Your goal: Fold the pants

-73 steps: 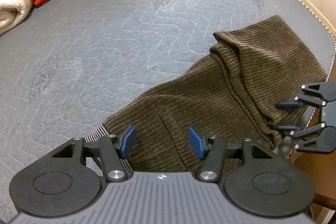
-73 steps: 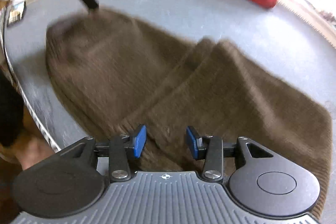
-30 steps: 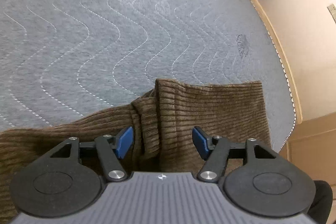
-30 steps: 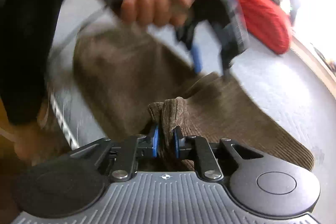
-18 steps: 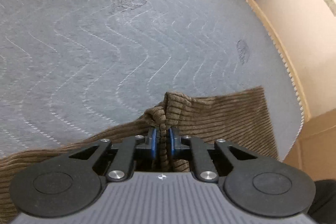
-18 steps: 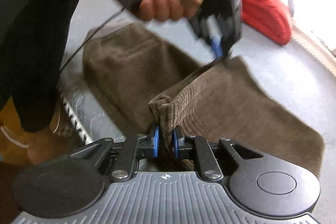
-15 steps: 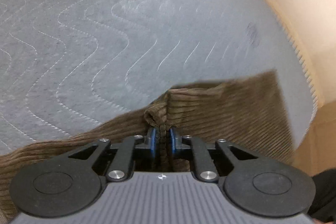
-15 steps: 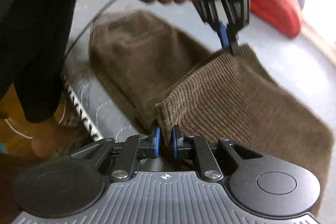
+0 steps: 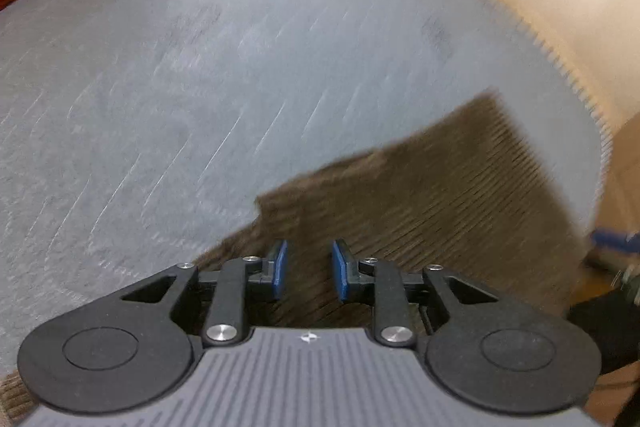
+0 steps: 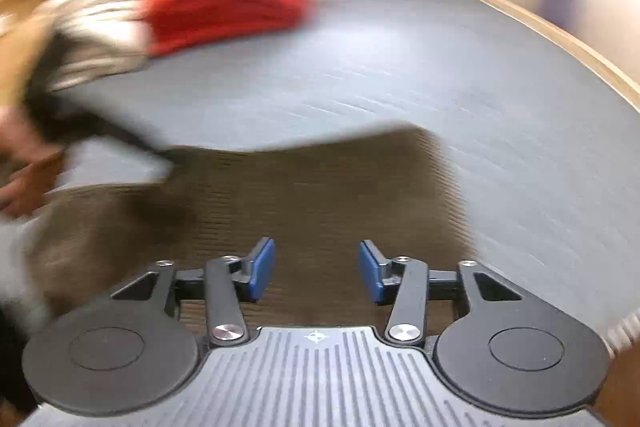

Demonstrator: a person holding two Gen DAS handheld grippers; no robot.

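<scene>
Both hands have just let go after a fold: right gripper (image 10: pixel 317 275) jaws just sprung wide, left gripper (image 9: pixel 308 270) slightly apart w/ nothing pinched, brown pants (image 10: pixel 312 195) lying doubled near the mat (image 9: pixel 280 39) edge, so next probably re-grab an end & fold again.

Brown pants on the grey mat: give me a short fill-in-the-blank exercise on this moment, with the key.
1. The brown corduroy pants lie on a quilted mat coloured ____.
2. The folded blanket at the mat's far end is ____.
3. The pads of the right tongs are coloured ____.
4. Between the pads of the left tongs there is a ____, so no cloth is pinched.

Missing words: grey; red; blue; gap
</scene>
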